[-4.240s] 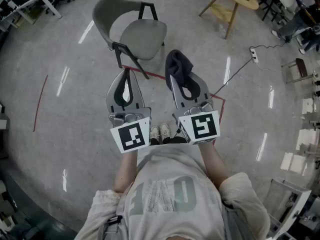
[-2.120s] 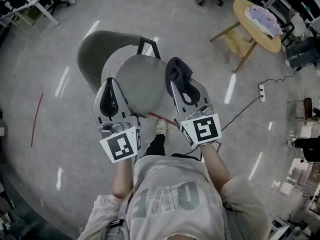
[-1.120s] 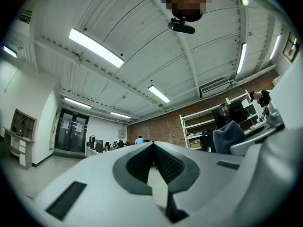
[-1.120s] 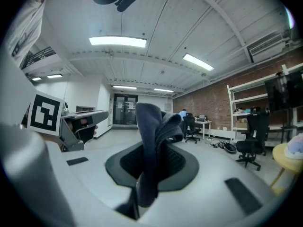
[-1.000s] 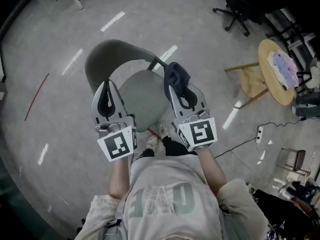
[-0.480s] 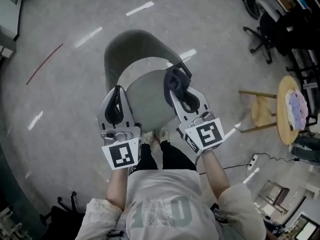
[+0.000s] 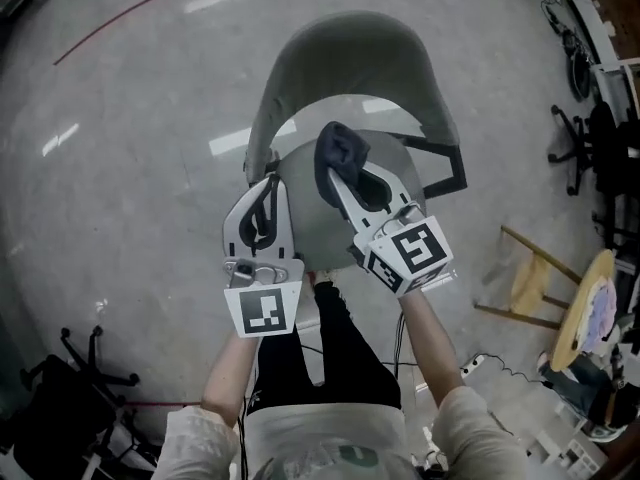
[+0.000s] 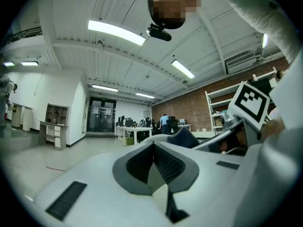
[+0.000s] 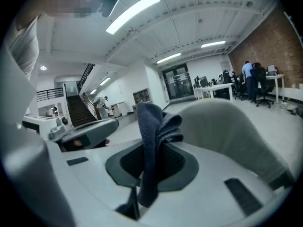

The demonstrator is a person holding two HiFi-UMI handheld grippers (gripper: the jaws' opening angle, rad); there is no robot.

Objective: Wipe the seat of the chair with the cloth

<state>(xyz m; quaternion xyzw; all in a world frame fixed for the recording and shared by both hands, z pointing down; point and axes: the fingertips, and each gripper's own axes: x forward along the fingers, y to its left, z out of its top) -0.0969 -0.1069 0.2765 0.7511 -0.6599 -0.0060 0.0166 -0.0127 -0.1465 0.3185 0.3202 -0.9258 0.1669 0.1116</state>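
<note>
**Cloth clamped in right tool, both tools over the chair seat**

- The cloth [image 9: 155,131] is dark blue and pinched between the right tool's [image 9: 150,162] jaws. They are nearly together on it. One bunched end stands up above the pads and a tail hangs below the tips.
- In the head view, the cloth [image 7: 340,151] sits at the tip of the right tool [image 7: 343,173], above the rear half of the grey seat [image 7: 305,223]. I can't tell from that view whether the cloth touches the seat.
- Only the right gripper view shows the clamp itself. It also shows the chair's curved backrest [image 9: 232,126] close ahead on the right, and the left tool [image 9: 85,132] alongside on the left.
- The left tool [image 8: 152,150] has its jaws together with nothing between them. Only the left gripper view shows this.
- In the head view the left tool [image 7: 268,196] is just a shell over the seat's left edge, beside the right tool and apart from it.
- The left gripper view picks up the right tool's marker cube [image 8: 250,103] and a corner of the cloth [image 8: 185,138]. It shows none of the seat.
- The head view shows the whole layout. The backrest [image 7: 350,53] wraps the far side of the seat, and my operator's legs [image 7: 325,353] are at its near edge.
- The floor [image 7: 130,168] around the chair is polished grey, with a red line [image 7: 110,26] at upper left and a wooden stool [image 7: 530,280] well off to the right.
</note>
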